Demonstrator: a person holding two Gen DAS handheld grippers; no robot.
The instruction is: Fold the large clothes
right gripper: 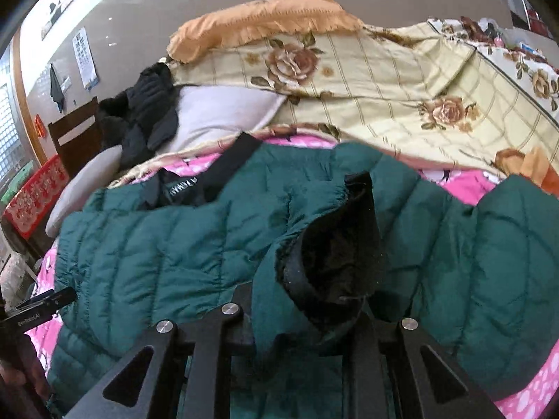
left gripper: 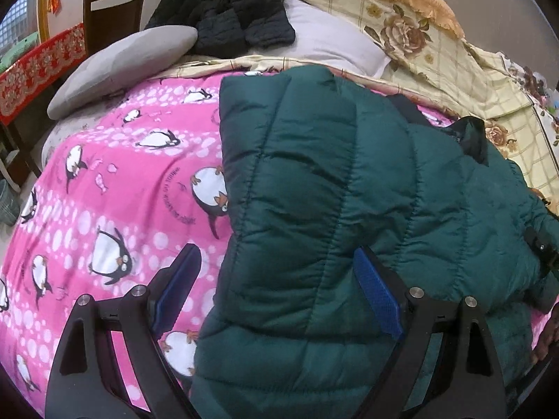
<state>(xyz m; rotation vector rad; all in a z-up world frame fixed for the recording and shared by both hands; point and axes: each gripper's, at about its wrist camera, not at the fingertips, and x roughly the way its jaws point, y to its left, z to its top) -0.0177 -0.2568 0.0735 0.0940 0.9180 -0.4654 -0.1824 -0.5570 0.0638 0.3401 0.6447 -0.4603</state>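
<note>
Green quilted jacket (left gripper: 349, 209) lies on the bed (left gripper: 104, 209), its left side already folded over the middle; the right sleeve (right gripper: 332, 255) is raised and not yet laid flat. Left gripper (left gripper: 279, 279) hangs wide open and empty over the jacket's left edge; right gripper (right gripper: 304, 328) looks clamped on the sleeve cuff, so I judge the fold about half done.

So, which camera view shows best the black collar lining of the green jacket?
The right wrist view: the black collar lining of the green jacket stands open just ahead of the right gripper, filling the centre. The left wrist view shows only a small dark bit of it at the jacket's far edge.
</note>
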